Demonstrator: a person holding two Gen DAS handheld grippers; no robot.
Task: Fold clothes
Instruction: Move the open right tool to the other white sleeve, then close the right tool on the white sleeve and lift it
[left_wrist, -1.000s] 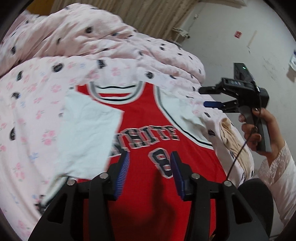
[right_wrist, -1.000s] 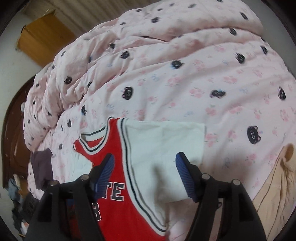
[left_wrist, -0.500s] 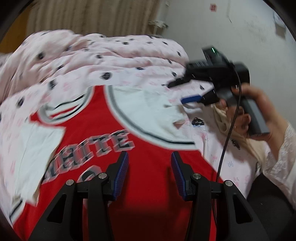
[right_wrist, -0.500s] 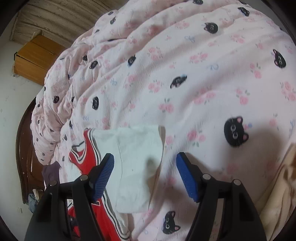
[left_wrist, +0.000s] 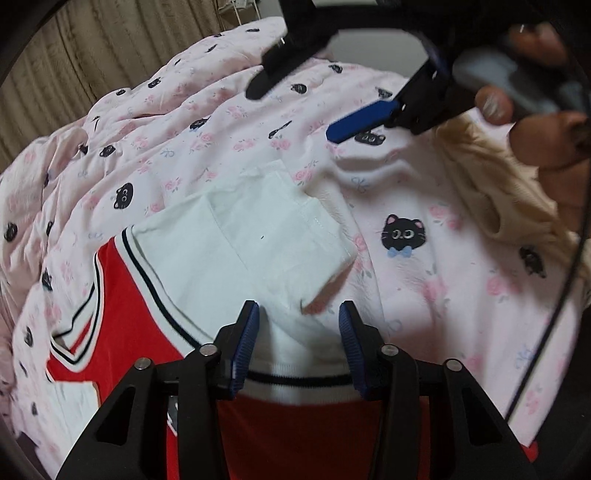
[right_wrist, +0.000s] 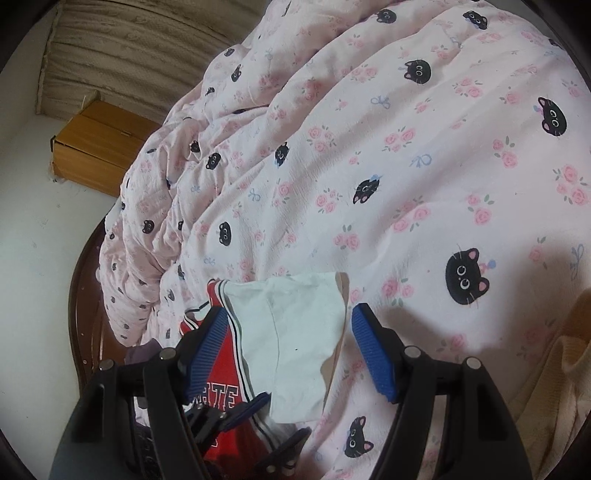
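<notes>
- My left gripper (left_wrist: 297, 345) hangs low over the jersey (left_wrist: 140, 332), its fingers (left_wrist: 246, 343) parted to a middling gap with nothing between them; I read that as lining up on the armhole trim just below.
- The jersey lies face up on the bed, red body nearest me, so its edges are free to pick up.
- Its white sleeve (left_wrist: 258, 240) lies flat on the quilt (left_wrist: 443, 295) just beyond my left fingers, the hem corner curling up; to my eye that is the part to fold inward.
- My right gripper (right_wrist: 291, 354) hovers above that same sleeve (right_wrist: 295, 339), fingers wide and empty, straddling the outer hem, I think ready to take it.
- A beige garment (left_wrist: 491, 192) lies further right, apart from the jersey.
- Furthest off, the quilt bunches up near a wooden cabinet (right_wrist: 96, 147).
</notes>
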